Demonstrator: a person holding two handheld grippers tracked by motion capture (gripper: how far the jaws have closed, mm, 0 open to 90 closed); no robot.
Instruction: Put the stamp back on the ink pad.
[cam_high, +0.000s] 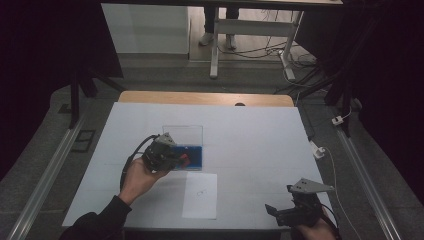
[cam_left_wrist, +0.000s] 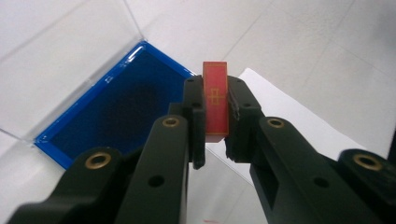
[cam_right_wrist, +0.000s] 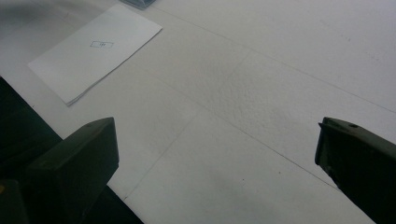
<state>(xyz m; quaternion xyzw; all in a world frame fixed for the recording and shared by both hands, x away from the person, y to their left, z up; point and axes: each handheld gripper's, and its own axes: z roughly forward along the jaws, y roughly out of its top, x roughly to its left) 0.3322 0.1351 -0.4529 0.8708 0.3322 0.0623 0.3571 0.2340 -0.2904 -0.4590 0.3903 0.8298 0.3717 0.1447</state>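
The small red block is pinched upright between the jaws of your left hand-held gripper, lifted clear of the surface above the near right corner of the blue tray. That tray sits in a clear box near the middle of the table. The jaws are closed on the block's two broad faces, with its top end standing proud of the fingertips and its lower end poking out beneath.

The white sheet of paper lies just toward the near edge of the table from the tray, with a small drawn rectangle on it. That mark looks like the target, so I would carry the block straight toward the near edge, keep it level, and line its long side up with the outline before lowering. Keep the grip firm until the block touches the paper, then open slowly so it does not tip.

Your right hand-held gripper waits near the near right corner, jaws spread wide and holding nothing.
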